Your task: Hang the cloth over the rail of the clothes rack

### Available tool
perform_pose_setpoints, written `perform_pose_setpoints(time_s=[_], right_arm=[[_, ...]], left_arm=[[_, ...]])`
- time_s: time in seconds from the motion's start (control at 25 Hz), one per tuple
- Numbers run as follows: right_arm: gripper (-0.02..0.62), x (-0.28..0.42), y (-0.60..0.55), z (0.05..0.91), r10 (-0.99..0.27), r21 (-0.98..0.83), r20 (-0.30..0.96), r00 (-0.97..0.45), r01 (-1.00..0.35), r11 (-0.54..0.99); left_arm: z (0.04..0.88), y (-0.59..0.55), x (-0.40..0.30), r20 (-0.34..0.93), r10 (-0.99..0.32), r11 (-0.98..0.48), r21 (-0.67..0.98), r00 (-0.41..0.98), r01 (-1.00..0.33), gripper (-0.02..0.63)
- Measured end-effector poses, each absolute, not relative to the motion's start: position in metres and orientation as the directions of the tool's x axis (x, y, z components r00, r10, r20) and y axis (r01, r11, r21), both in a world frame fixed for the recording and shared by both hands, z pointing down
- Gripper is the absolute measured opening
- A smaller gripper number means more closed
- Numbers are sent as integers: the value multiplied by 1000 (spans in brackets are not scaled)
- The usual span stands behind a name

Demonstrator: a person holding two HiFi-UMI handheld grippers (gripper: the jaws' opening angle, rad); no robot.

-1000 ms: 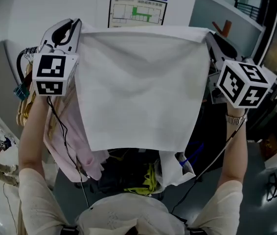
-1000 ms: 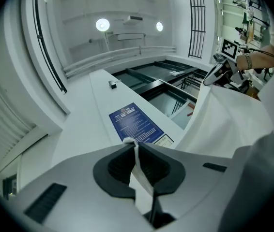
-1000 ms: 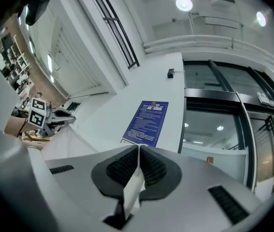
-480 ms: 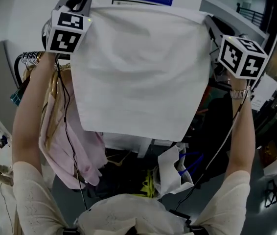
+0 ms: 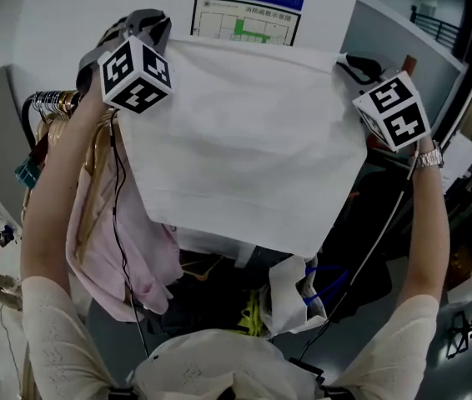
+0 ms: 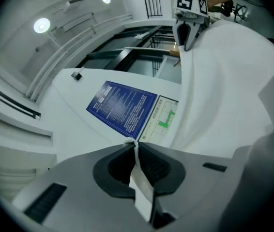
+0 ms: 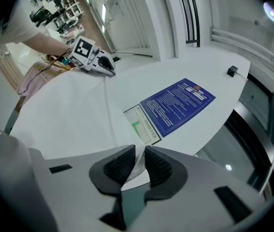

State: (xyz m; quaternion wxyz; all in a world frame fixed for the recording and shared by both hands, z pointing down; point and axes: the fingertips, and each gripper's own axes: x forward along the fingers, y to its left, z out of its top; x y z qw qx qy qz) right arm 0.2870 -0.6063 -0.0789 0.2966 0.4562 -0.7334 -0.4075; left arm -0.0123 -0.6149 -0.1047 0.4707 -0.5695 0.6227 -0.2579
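Left claw [image 6: 136,145] clenches the cloth's [image 5: 244,140] upper-left corner, cloth spread mid-frame, but right claw [image 7: 139,154] has just been opening w/ its corner loose betw. pads [image 7: 159,167], so that side may drop & bunch short of the rail.

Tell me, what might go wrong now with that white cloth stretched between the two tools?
1. The right tool has just been opening its jaws with the white cloth between them. That corner could slip free, leaving the cloth dangling from the left tool, which pinches its own corner tightly.
2. The spread cloth hides what lies behind it in the head view, so draping may go blind, and it could catch the pink garment hanging at its left.
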Motion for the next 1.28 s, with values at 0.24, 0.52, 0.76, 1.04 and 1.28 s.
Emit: perform_pose_setpoints(time_s=[0.24, 0.52, 0.76, 1.04, 1.28], right_arm=[[69, 300, -596, -87, -826, 729, 42, -562, -548, 410], [100, 323, -592, -87, -761, 582, 70, -645, -593, 556], [115, 369, -599, -104, -852, 568, -31, -523, -711, 415], [117, 180, -550, -113, -665, 700, -87, -742, -520, 489], [117, 68, -562, -84, -514, 660, 58, -856, -353, 663]], left_arm=[[-81, -626, -9, -167, -984, 132, -906, 54, -403, 25], [-68, -623, -2, -96, -994, 65, -918, 59, -391, 25], [-66, -616, -3, -118, -989, 76, -922, 88, -378, 25], [-70, -610, 9, -138, -982, 88, -936, 127, -340, 25], [-71, -609, 4, -81, -973, -19, -904, 214, -428, 26]])
